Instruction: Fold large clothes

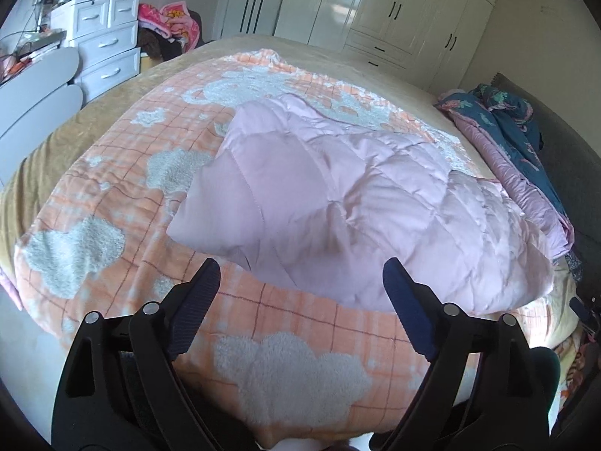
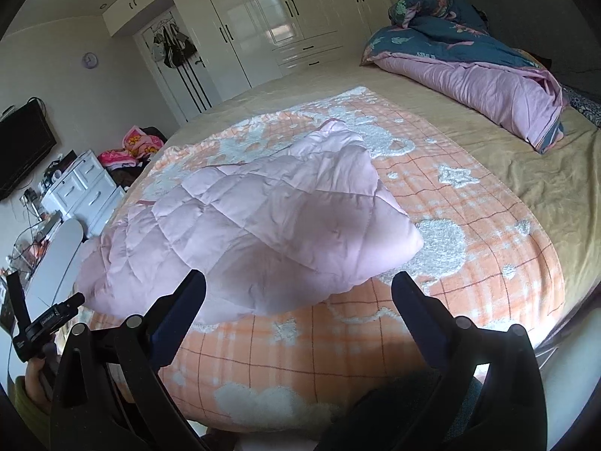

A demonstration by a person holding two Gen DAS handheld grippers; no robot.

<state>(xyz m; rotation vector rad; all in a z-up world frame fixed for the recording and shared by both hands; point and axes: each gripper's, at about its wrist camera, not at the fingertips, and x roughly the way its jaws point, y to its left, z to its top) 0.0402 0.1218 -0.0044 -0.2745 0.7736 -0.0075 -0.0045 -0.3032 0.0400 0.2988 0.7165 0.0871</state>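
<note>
Left wrist view: left gripper (image 1: 300, 274) stood spread wide, empty, above the pink quilted coat (image 1: 338, 203) near the bed's (image 1: 75, 127) front edge. Right wrist view: right gripper (image 2: 298, 287) likewise parted, holding nothing. Advised: grasp the hem corners squarely.

Home bedroom, large bed (image 2: 507, 173) with blanket (image 2: 469, 233), white wardrobes (image 2: 263, 18), drawer chest (image 1: 109, 41), wall television (image 2: 22, 150)

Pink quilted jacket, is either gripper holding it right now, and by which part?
Nothing is held. Both the left gripper and right gripper are open, short of the pink quilted jacket.
</note>
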